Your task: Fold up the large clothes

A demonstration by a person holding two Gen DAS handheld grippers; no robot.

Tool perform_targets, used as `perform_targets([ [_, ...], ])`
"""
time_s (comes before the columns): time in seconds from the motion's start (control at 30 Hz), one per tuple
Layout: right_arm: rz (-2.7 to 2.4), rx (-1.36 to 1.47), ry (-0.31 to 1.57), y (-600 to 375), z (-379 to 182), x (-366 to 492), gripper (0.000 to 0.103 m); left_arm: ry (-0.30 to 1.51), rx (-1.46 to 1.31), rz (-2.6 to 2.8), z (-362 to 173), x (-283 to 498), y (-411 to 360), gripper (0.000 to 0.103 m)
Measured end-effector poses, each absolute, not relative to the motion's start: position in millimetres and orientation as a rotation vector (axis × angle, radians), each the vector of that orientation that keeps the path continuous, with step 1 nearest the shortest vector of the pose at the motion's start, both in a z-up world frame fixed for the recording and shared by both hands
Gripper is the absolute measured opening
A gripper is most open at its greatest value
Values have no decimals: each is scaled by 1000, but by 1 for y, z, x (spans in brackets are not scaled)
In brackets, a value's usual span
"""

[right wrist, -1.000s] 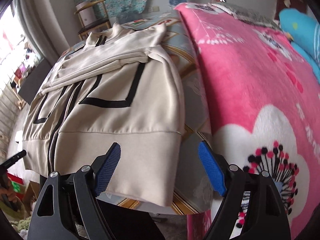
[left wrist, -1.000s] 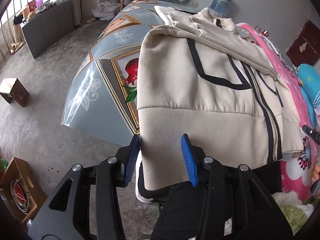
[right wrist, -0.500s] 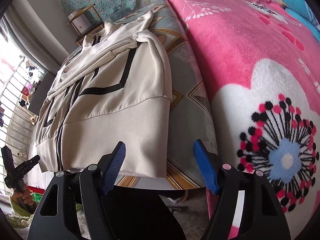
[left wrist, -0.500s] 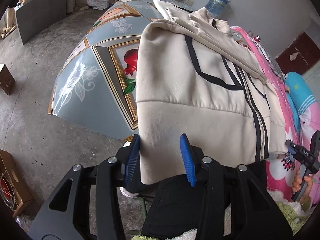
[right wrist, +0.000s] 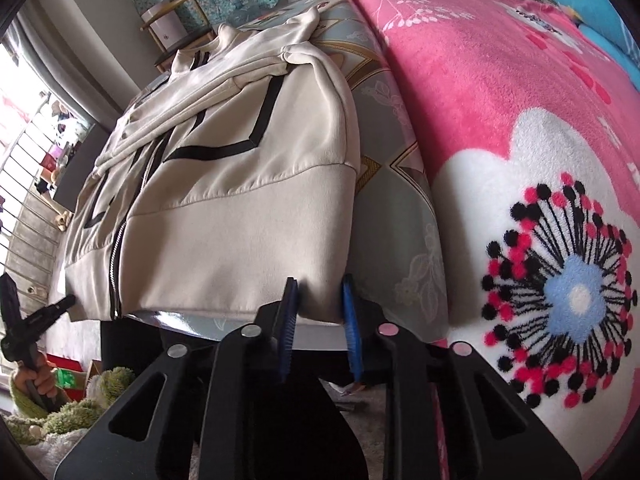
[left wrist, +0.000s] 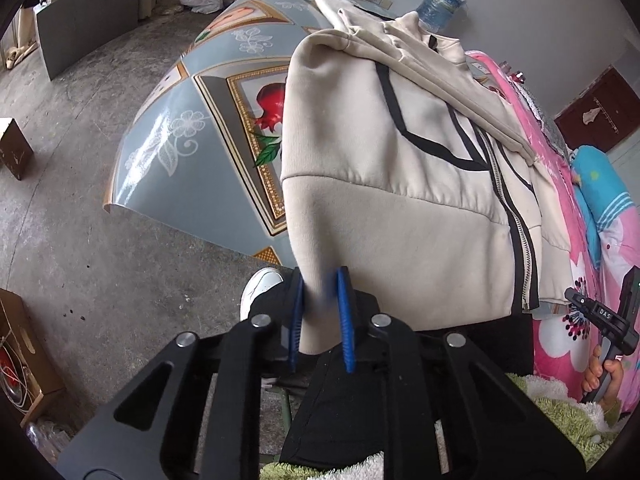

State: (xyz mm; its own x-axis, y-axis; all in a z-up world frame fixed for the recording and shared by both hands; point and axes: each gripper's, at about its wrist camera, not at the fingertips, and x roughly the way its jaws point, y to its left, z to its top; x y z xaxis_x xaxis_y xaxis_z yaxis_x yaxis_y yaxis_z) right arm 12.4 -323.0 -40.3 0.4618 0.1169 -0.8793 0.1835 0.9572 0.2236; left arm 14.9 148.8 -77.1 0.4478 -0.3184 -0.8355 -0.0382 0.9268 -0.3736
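your left gripper (left wrist: 320, 312) and right gripper (right wrist: 318, 312) have just been closing and now each pinch a bottom hem corner of the cream zip jacket (left wrist: 400, 184) on the table (left wrist: 168, 152).

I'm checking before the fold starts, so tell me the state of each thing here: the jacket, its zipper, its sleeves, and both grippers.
Jacket: flat, front up, hem hanging off the table.
Zipper: closed.
Sleeves: folded across the chest.
Left gripper: jaws have just been closing, pinching one hem corner.
Right gripper: jaws have just been closing, pinching the other hem corner.
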Motion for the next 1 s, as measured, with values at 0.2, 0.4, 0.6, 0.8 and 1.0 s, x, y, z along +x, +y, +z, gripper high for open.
perform_targets([
  [0.2,-33,335,1065,-324,-30,11,6,1038,-349,-222,-53,7,144,5],
  [0.4,-22,343,1015,-326,-7,17,6,929,-441,-327,-16,13,143,4],
  [0.6,-14,335,961,-325,15,34,6,855,-490,-371,6,43,145,4],
  [0.8,-17,339,905,-333,27,76,6,843,-508,-347,9,91,151,4],
  [1.0,-1,355,870,-346,28,150,6,841,-510,-310,10,149,163,4],
])
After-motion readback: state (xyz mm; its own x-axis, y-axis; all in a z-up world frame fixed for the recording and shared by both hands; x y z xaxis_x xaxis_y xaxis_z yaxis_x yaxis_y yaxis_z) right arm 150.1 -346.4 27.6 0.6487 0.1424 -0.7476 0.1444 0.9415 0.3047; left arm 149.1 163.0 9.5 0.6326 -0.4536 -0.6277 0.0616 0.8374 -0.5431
